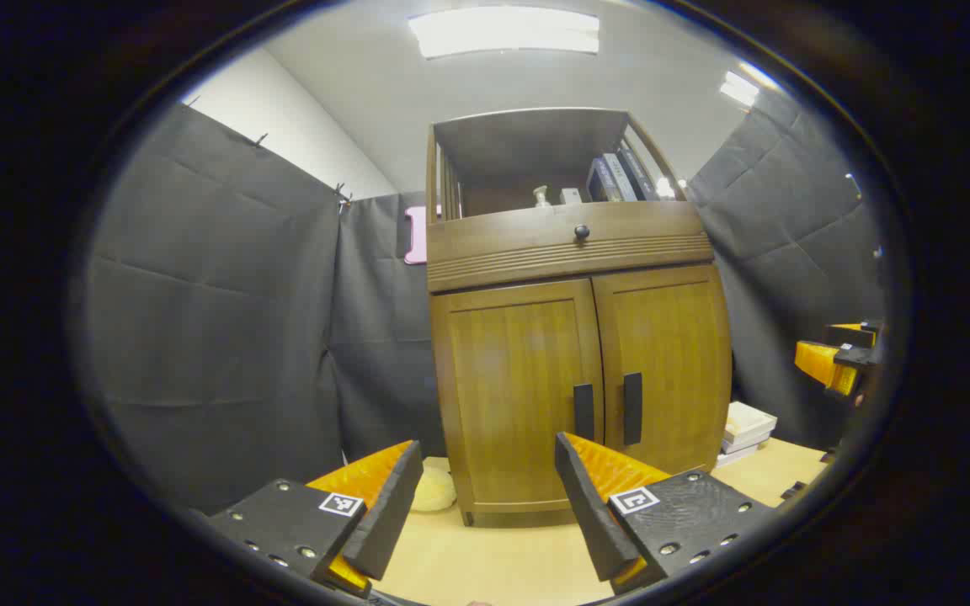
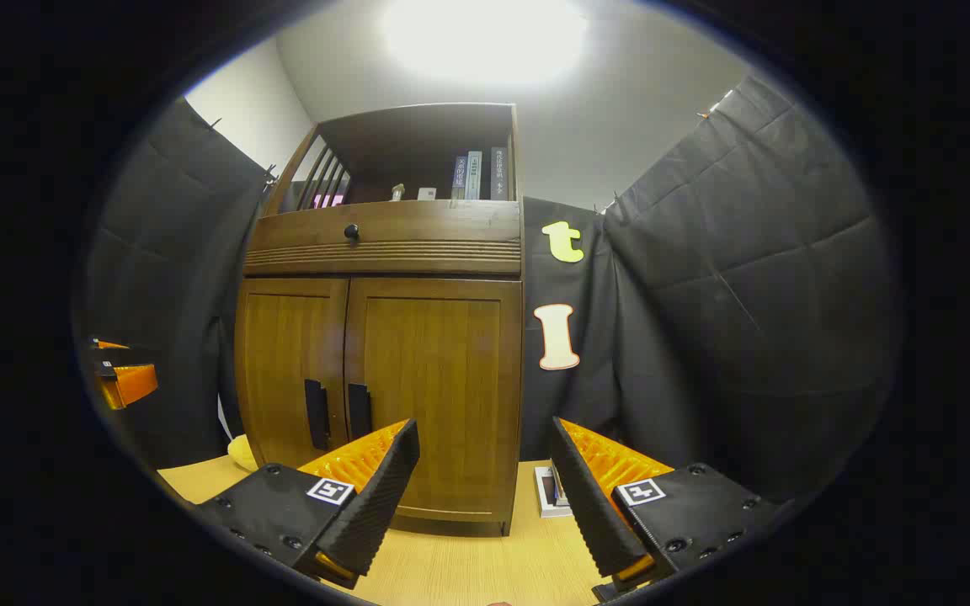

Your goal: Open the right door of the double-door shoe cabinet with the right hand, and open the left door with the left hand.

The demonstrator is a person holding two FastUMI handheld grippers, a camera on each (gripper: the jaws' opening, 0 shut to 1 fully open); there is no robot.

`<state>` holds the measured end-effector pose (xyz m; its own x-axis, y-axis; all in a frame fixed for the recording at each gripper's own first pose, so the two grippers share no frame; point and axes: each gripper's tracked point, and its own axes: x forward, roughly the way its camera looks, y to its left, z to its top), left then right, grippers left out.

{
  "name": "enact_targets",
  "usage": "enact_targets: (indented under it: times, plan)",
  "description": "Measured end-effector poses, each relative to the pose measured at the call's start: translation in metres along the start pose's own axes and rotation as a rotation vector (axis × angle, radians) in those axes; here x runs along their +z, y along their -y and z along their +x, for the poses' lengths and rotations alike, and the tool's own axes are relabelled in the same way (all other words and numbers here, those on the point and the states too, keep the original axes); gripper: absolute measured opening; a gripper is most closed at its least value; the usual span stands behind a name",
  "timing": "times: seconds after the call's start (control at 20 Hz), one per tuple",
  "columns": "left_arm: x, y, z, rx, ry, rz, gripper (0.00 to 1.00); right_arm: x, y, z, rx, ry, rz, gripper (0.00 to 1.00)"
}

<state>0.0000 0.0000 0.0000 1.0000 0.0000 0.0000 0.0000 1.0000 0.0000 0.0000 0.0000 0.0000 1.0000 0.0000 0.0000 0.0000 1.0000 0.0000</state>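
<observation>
Left gripper [image 1: 481, 497]: fingers are spread wide, nothing is held; it is kept back from the cabinet.
Left door [image 1: 514, 396]: closed, its dark handle [image 1: 583, 411] set beside the centre seam.
Right door [image 2: 434, 396]: closed, its handle [image 2: 358, 411] just beside the seam.
Right gripper [image 2: 485, 492]: fingers are spread wide, nothing is gripped; it is aimed past the cabinet's right edge.
Step in hand: the right handle is judged to be approached first; the gripper should be swung leftward, the bar straddled, and the pull made along the door's arc.
Hard to make out: hinges are hidden; shelf items [image 2: 474, 175] are small; objects beside the base are partly covered.
</observation>
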Motion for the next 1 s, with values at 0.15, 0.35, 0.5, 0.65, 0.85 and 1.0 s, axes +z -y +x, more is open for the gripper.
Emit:
enact_targets:
  times: [0.15,0.35,0.5,0.65,0.85,1.0]
  plan:
    - [0.003,-0.001,-0.002,0.000,0.003,-0.005,0.92,0.000,-0.001,-0.001,-0.001,0.000,0.005,0.98]
    - [0.008,-0.003,-0.006,0.004,0.011,0.004,0.92,-0.002,-0.002,-0.001,0.000,-0.003,0.012,0.97]
    - [0.009,-0.005,-0.010,0.005,0.017,0.005,0.92,-0.004,-0.005,-0.001,0.003,-0.005,0.017,0.97]
    - [0.013,-0.009,-0.012,0.012,0.024,0.003,0.92,-0.004,-0.010,0.000,0.013,-0.007,0.015,0.97]
    - [0.018,-0.018,-0.019,0.028,0.040,0.011,0.92,-0.003,-0.022,0.005,0.035,-0.006,0.009,0.98]
    - [0.020,-0.025,-0.027,0.043,0.045,0.013,0.92,-0.002,-0.034,0.012,0.057,-0.003,0.005,0.98]
